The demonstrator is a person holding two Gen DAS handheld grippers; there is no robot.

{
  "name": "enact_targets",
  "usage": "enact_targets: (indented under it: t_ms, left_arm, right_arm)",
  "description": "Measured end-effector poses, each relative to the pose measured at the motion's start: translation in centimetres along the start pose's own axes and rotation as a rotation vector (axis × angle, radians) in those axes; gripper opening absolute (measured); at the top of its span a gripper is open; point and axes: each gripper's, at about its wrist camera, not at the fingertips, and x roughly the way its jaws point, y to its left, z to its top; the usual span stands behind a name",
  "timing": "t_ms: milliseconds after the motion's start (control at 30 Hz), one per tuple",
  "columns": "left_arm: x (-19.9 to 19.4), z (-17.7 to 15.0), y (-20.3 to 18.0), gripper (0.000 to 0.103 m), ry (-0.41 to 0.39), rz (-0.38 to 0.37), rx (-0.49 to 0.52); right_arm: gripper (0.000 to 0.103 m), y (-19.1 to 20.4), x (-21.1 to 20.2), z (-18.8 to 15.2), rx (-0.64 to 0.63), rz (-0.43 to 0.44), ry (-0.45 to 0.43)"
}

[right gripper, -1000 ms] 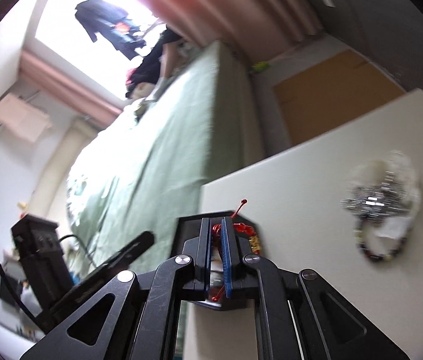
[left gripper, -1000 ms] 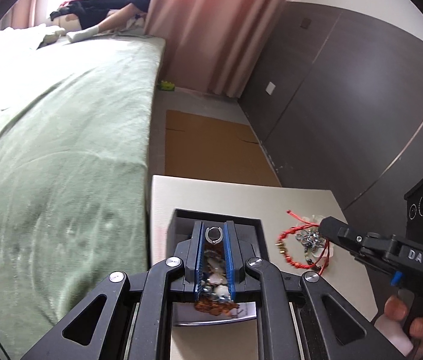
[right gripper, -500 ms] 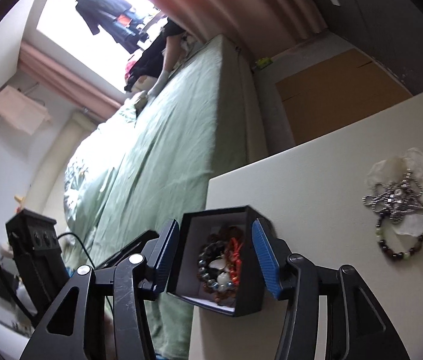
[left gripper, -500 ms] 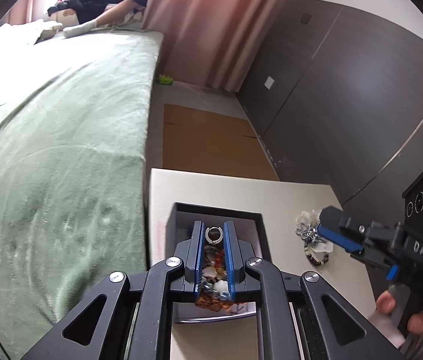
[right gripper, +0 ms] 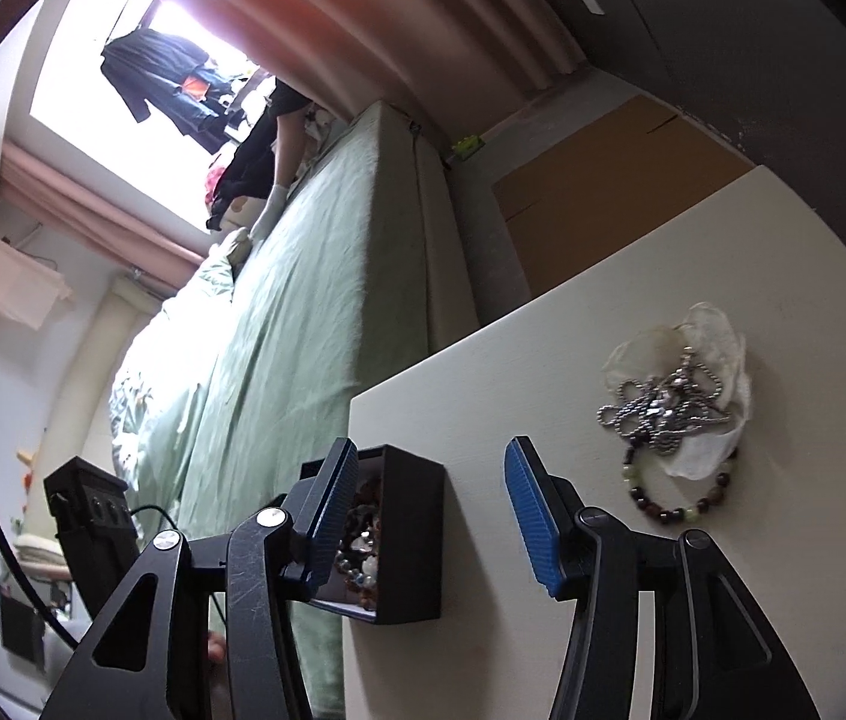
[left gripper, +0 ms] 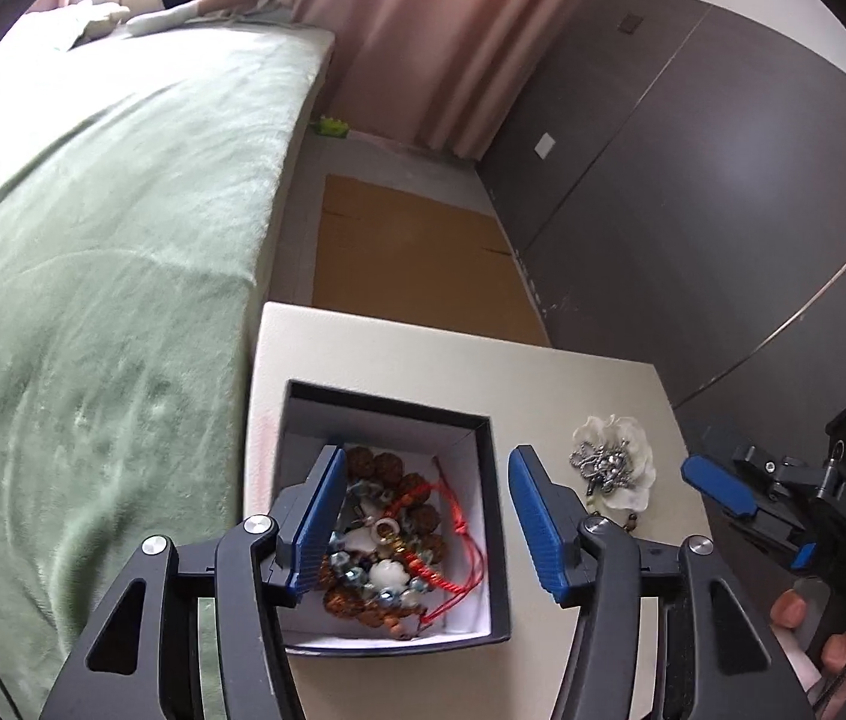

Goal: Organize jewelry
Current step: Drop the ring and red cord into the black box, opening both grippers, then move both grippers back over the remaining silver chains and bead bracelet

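A black jewelry box (left gripper: 492, 534) with a white lining stands on the cream table (left gripper: 543, 378). It holds brown bead bracelets (left gripper: 417, 519), a blue-and-white bead bracelet and a red cord bracelet (left gripper: 459, 540). My left gripper (left gripper: 423, 531) is open and empty just above the box. My right gripper (right gripper: 432, 516) is open and empty to the right of the box (right gripper: 417, 534); it also shows in the left wrist view (left gripper: 723, 489). A silver ball chain (right gripper: 663, 411) lies on a white shell flower (right gripper: 711, 324), with a dark bead bracelet (right gripper: 681, 510) beside it.
A bed with a green blanket (left gripper: 93, 240) runs along the table's left edge. A brown cardboard sheet (left gripper: 411, 258) lies on the floor behind the table. A dark panel wall (left gripper: 723, 180) rises on the right. Pink curtains (left gripper: 435, 30) hang at the back.
My left gripper opened and let its bracelets drop into the box. My right gripper opened, dropped the red cord bracelet into the box and drew back to the right.
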Motion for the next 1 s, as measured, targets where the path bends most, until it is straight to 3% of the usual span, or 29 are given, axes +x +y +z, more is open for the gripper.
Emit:
enact_targets:
  t_ms: [633,800,900,1000]
  left_arm:
    - [4.2,-1.3,-9.8,0.057,0.04,0.006,0.206]
    - [5.8,-0.8,-12.3,0.057,0.101,-0.004,0.23]
    - [7.0,-0.4,-14.2,0.057,0.123,0.036,0.271]
    - [8.1,-0.3,-15.6,0.057,0.152,0.029,0.28]
  right_arm:
    - [0.052,-6.3,-5.0,1.6,0.112,-0.094,-0.047]
    - [0.052,-8.7,-4.5,2.0,0.185,-0.126,-0.015]
    - [0.052,-10.2,-4.3,2.1,0.245,-0.113,0.008]
    - [0.052,-11.4,-4.6,2.1,0.295,-0.095,0.001]
